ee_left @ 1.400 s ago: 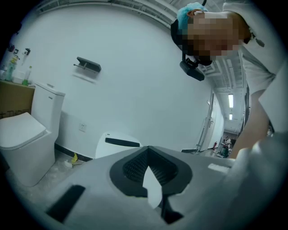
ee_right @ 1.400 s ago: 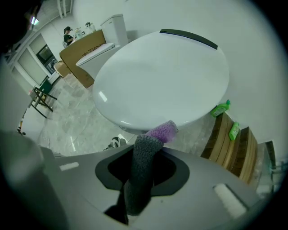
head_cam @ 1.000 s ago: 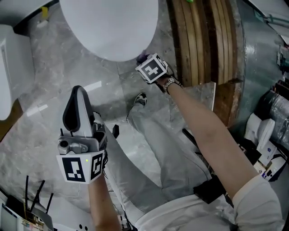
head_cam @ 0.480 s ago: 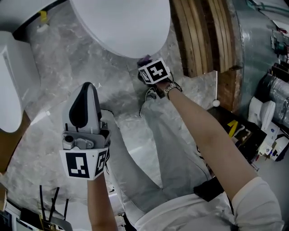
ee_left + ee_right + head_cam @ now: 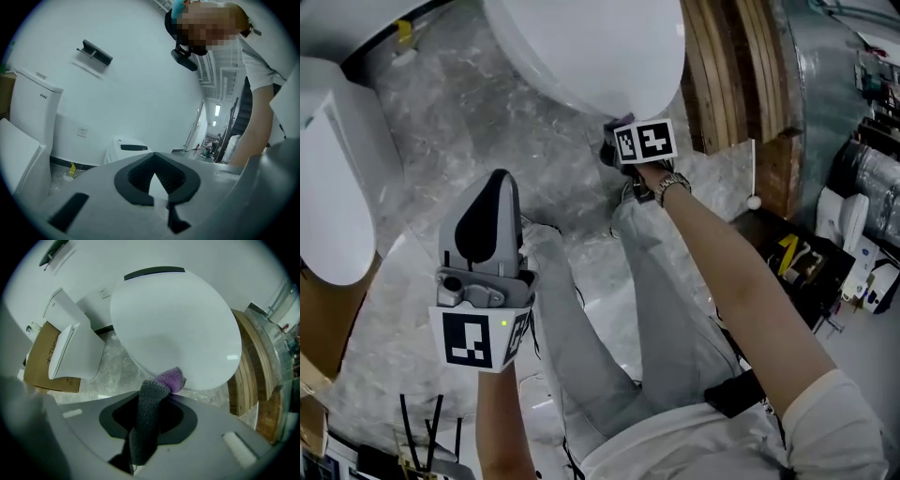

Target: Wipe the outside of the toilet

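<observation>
The white toilet bowl (image 5: pixel 581 42) fills the top of the head view, and its rounded outside (image 5: pixel 178 324) looms in the right gripper view. My right gripper (image 5: pixel 617 150) is shut on a grey and purple cloth (image 5: pixel 149 423). The cloth's purple end (image 5: pixel 170 378) presses against the lower front of the bowl. My left gripper (image 5: pixel 492 187) hangs over the floor well to the left of the bowl, jaws together with nothing between them, touching nothing.
A second white toilet (image 5: pixel 328 187) stands at the left, with a cardboard box (image 5: pixel 40 357) beside it. Curved wooden slats (image 5: pixel 736 75) rise just right of the bowl. The person's legs and shoes lie on the marble floor (image 5: pixel 441 122) below the bowl. Clutter sits at the far right.
The right gripper with the cloth has slid rightward along the bowl's lower edge, staying against it. The left gripper has drifted slightly right and stays shut.
</observation>
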### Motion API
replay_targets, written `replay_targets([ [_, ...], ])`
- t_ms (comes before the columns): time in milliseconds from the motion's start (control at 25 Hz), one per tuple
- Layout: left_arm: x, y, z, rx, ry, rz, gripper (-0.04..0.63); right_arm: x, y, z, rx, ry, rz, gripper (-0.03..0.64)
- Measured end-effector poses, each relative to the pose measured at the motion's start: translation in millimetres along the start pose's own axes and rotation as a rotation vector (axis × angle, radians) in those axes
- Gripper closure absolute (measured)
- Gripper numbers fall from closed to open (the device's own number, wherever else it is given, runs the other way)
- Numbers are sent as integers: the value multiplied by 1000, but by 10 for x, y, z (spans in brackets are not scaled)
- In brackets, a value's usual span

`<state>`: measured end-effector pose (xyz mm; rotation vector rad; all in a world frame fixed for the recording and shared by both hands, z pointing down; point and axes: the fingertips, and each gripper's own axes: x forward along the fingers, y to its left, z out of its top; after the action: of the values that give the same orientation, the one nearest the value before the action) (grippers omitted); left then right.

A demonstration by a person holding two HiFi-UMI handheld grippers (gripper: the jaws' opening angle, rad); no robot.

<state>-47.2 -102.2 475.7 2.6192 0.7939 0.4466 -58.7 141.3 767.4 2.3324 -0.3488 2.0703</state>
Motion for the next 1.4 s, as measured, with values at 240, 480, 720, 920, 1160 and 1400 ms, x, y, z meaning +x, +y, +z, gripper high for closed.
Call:
replay_targets([
  [240,-212,360,94,-6,2,-16,591,49,598,429,2,-37,47,523],
  [480,-328,697,158,-12,6,10,591,140,913,806,156,-70,68,523],
  [720,-200,877,299,-20,6,18,591,208,1155,1211,239,-96,117,523],
  [920,69,1141,507,-13,28,6,591,233,1332,1589,333,-82,159,523],
  [1160,523,1440,970,28,25,-4,591,249,1425,1836,440,-61,149,525],
  [1400,851,1835,1346,51,-9,46,591,284,1488,2060,562,-83,127,525],
])
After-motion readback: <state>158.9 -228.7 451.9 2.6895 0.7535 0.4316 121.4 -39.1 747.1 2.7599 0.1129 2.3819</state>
